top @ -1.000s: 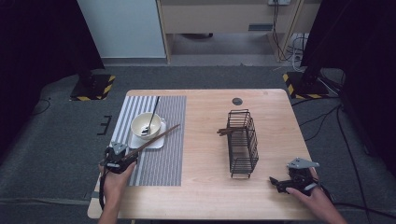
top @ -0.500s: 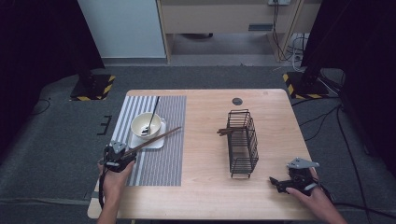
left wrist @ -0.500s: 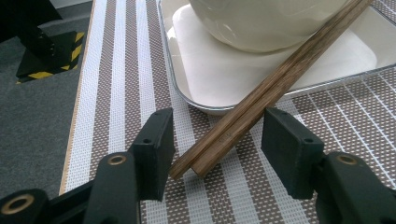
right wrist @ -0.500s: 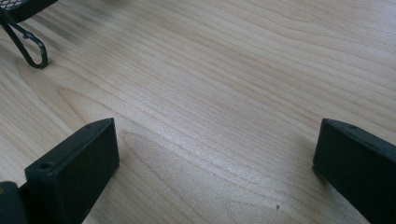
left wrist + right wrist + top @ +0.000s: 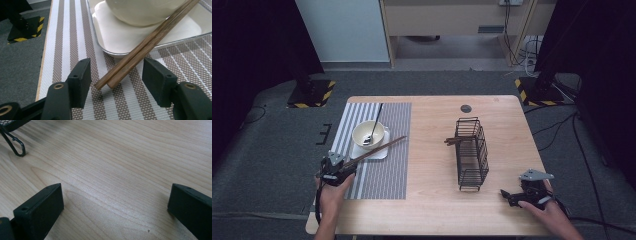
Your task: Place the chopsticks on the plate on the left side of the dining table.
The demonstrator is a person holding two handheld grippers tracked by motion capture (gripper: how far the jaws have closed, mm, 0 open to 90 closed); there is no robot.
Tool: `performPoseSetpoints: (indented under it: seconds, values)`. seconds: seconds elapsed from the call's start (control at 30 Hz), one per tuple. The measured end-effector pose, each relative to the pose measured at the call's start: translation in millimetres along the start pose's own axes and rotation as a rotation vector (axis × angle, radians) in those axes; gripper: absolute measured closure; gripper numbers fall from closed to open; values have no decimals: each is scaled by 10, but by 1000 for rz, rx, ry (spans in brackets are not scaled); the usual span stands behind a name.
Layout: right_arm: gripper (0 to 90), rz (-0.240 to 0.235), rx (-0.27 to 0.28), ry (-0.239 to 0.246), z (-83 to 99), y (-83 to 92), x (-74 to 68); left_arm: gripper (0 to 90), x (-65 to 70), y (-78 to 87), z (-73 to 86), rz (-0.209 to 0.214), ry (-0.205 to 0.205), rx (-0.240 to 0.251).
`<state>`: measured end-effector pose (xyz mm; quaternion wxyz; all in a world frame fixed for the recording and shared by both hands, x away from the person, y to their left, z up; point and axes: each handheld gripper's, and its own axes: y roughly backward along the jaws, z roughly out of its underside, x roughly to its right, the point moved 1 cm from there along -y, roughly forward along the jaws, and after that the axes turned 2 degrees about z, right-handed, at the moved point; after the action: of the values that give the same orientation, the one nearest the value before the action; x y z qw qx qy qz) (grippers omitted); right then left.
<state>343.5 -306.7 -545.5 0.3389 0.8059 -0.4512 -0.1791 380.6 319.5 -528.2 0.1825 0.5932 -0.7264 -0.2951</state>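
Two chopsticks (image 5: 140,50) lie with their near tips between the parted jaws of my left hand-held gripper (image 5: 116,81), untouched by either pad, their length running away up onto the tray (image 5: 107,37) against the bowl (image 5: 140,12).
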Motion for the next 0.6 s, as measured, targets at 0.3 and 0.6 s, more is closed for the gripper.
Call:
performPoseSetpoints:
  seconds: [0.3, 0.6]
  values:
    - [2, 0, 0, 0, 0, 0, 0, 405, -41, -26, -2, -34, 16, 4]
    - [2, 0, 0, 0, 0, 0, 0, 386, -85, -47, -9, -62, 18, 15]
